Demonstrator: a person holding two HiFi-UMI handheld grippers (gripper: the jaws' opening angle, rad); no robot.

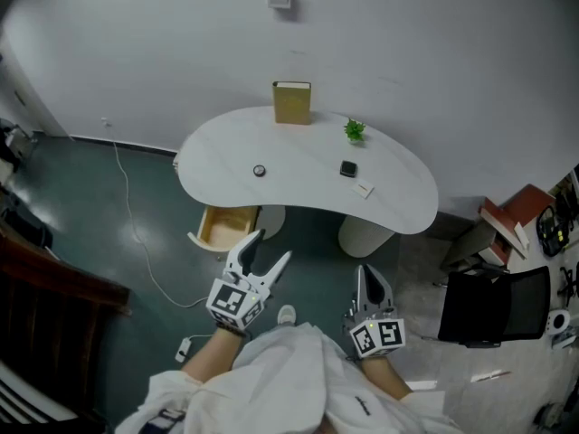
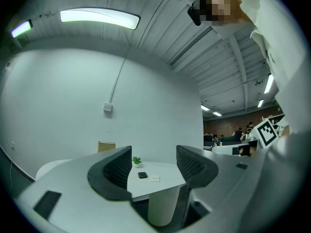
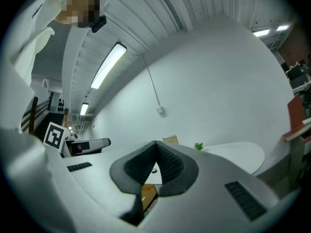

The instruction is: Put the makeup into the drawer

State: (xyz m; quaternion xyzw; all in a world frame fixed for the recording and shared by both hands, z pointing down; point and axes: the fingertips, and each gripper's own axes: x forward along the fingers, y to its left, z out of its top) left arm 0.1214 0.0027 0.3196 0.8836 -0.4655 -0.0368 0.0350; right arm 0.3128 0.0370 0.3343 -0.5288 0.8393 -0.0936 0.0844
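Head view: a white kidney-shaped table (image 1: 398, 202) with rounded edges stands close to a plain wall, and open dark floor lies in front of it. The makeup lies on the smooth top: a small round case (image 1: 260, 170) and a black square case (image 1: 348, 168), with a pale card (image 1: 363, 189) near the black one. All are apart from the open wooden drawer (image 1: 223, 227) under the left front edge. The left gripper (image 1: 271, 245) hangs near the drawer, and the right gripper (image 1: 369, 278) is near the cylindrical pedestal (image 1: 366, 236). Left gripper view: the ribbed dark pads (image 2: 119, 166) stand apart with nothing between them; the black square case and card show beyond. Right gripper view: the fingertips meet and hold nothing; the round case and the drawer interior show below them.
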